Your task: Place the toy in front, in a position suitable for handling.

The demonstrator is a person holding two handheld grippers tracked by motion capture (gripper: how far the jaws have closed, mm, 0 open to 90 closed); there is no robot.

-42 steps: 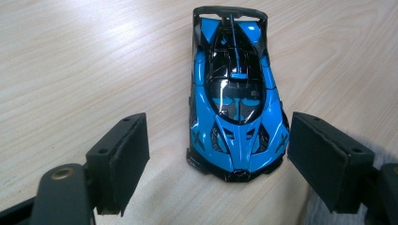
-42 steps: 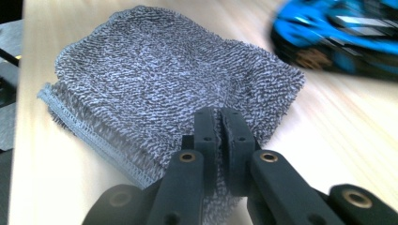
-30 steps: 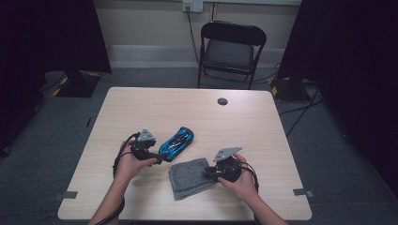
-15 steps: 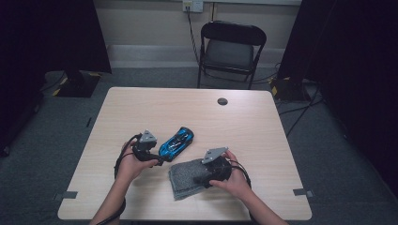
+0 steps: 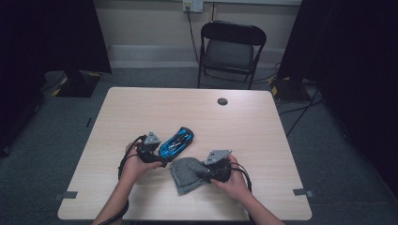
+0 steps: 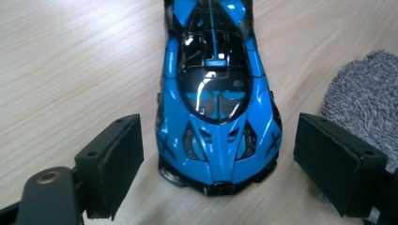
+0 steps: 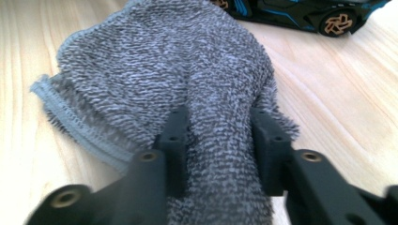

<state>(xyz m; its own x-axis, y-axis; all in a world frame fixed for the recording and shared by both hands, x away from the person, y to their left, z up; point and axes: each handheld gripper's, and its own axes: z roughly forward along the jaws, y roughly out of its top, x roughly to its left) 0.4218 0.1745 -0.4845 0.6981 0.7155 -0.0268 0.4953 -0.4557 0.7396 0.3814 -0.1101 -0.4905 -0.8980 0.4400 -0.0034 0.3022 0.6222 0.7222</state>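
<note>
Right tool [image 7: 219, 136] | jaws just closed, now pinching grey cloth [image 7: 178, 70] | left tool [image 6: 218, 168] unchanged, open around blue car [image 6: 216, 103]

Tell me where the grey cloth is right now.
In the high view the grey cloth lies near the table's front edge, just right of the blue toy car, with a fold pinched in the right gripper.
</note>
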